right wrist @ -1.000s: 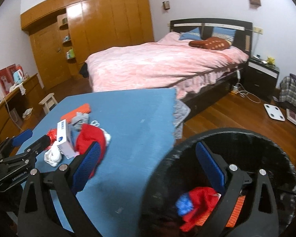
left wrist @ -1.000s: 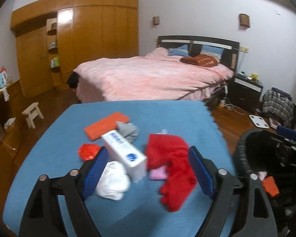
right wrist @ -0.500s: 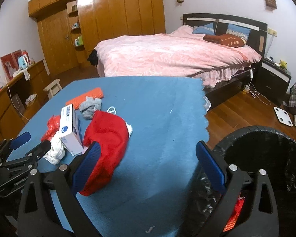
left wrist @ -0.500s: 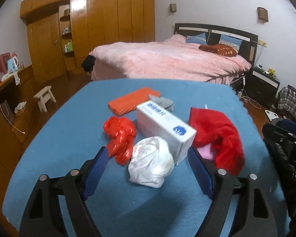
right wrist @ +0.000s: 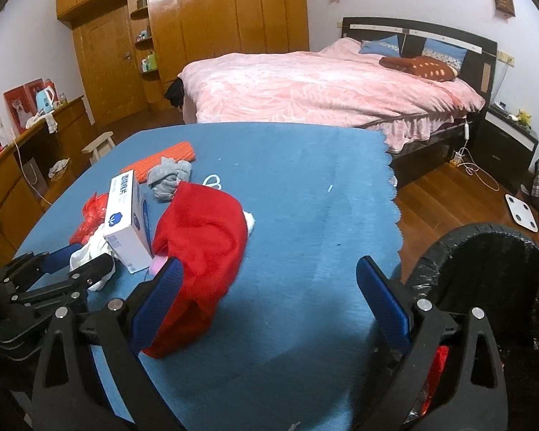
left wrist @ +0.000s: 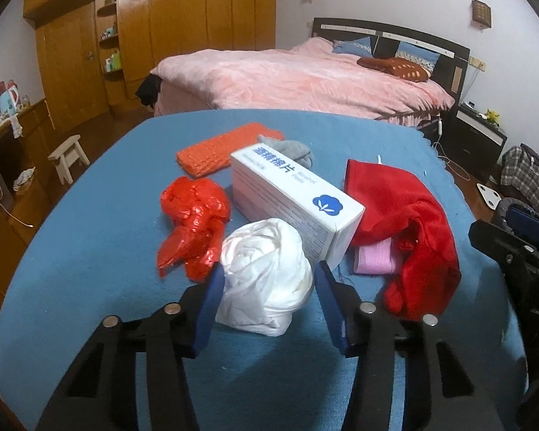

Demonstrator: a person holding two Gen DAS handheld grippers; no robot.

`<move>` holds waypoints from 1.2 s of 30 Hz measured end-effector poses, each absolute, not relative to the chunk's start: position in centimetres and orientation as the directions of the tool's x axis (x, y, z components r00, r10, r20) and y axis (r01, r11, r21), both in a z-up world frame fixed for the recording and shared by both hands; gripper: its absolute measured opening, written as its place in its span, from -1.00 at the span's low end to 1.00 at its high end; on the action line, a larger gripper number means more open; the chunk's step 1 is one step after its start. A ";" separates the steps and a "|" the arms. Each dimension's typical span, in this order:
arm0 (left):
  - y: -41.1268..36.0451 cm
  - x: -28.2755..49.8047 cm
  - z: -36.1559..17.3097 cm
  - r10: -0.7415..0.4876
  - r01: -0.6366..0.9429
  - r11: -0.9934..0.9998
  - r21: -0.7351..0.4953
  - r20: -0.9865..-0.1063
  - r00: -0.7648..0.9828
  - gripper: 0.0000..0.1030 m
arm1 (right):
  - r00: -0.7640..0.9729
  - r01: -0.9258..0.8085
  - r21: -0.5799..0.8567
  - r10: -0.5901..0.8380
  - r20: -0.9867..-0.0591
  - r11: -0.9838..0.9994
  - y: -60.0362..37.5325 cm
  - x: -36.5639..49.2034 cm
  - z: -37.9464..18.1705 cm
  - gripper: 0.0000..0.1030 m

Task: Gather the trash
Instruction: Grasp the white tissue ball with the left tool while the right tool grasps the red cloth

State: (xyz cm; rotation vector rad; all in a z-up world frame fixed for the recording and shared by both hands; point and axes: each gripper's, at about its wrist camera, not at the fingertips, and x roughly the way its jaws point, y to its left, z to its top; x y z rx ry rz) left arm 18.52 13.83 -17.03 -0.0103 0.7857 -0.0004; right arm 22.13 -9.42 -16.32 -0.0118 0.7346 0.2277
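We find the left gripper (left wrist: pixel 267 289) closed around a crumpled white plastic bag (left wrist: pixel 266 280), both blue pads touching its sides, at the near edge of the blue table cover (left wrist: pixel 90 287). The right gripper (right wrist: pixel 267 294) stands wide open and empty, the red cloth (right wrist: pixel 201 248) just left of it and the black bin (right wrist: pixel 492 287) at near right. Touching the bag's far side lies a white box (left wrist: pixel 294 201); a red foil wrapper (left wrist: pixel 192 222) sits left. Farther off: an orange pad (left wrist: pixel 226 147), a grey sock (left wrist: pixel 293 149). Beyond stand the pink bed (left wrist: pixel 298 75) and the wooden wardrobe (left wrist: pixel 183 25).
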 end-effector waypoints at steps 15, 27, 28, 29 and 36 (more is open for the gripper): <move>13.9 18.6 -17.1 -0.015 -0.002 1.000 -0.023 -0.709 0.705 -0.20 | 0.658 -0.276 0.089 0.256 -0.708 0.957 -6.8 23.6 -18.0 0.17; 14.0 18.9 -17.2 -0.020 -0.004 0.999 -0.032 -0.715 0.699 -0.20 | 0.623 -0.335 0.115 0.312 -0.717 0.935 -5.9 23.6 -18.1 -0.84; 14.0 18.9 -17.2 -0.019 -0.004 0.999 -0.031 -0.713 0.701 -0.22 | 0.626 -0.338 0.119 0.317 -0.712 0.934 -5.9 23.4 -17.9 -0.86; 14.0 18.8 -17.1 -0.018 -0.005 1.000 -0.030 -0.710 0.704 -0.23 | 0.628 -0.340 0.121 0.321 -0.709 0.933 -6.0 23.4 -17.7 -0.87; 14.1 18.2 -16.1 -0.022 -0.011 0.999 -0.044 -0.689 0.724 -0.29 | 0.650 -0.361 0.126 0.346 -0.676 0.924 -6.2 22.8 -15.8 -0.89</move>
